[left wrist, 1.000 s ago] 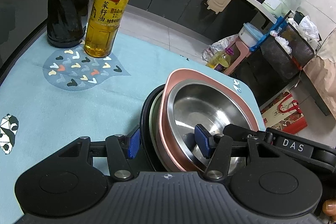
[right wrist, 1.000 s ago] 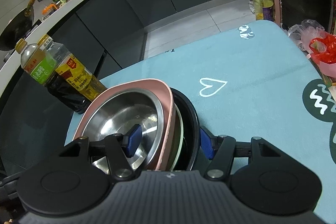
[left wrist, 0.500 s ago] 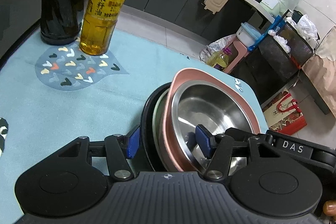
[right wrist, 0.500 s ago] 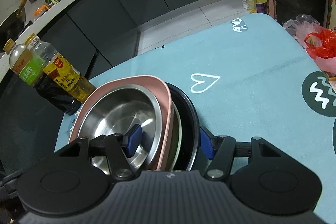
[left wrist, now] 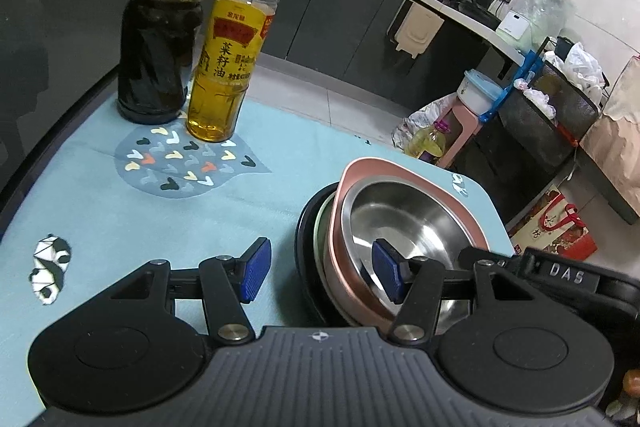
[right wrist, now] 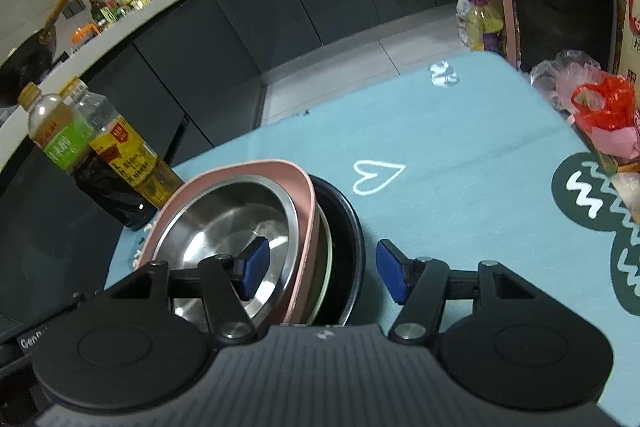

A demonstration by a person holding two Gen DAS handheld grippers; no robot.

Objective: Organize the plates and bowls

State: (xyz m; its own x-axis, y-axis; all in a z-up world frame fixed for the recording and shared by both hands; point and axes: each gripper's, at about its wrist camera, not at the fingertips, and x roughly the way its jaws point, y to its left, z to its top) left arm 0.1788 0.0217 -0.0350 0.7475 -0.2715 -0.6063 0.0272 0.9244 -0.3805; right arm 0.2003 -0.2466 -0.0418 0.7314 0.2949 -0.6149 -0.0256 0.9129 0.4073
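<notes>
On blue mat point(left wrist: 120, 211), four nested dishes point(left wrist: 400, 211), two bottles point(left wrist: 224, 67).

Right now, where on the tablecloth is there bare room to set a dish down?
Free: the cloth between the dish stack and the red bag, around the white heart; also between the bottles and the panda print. Crowded: the corner by the bottles and the bag's edge.

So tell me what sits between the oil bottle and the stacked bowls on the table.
Only tablecloth: its patch of little hearts lies between the oil bottle and the stacked bowls. Nothing stands there, as the left wrist view shows.
</notes>
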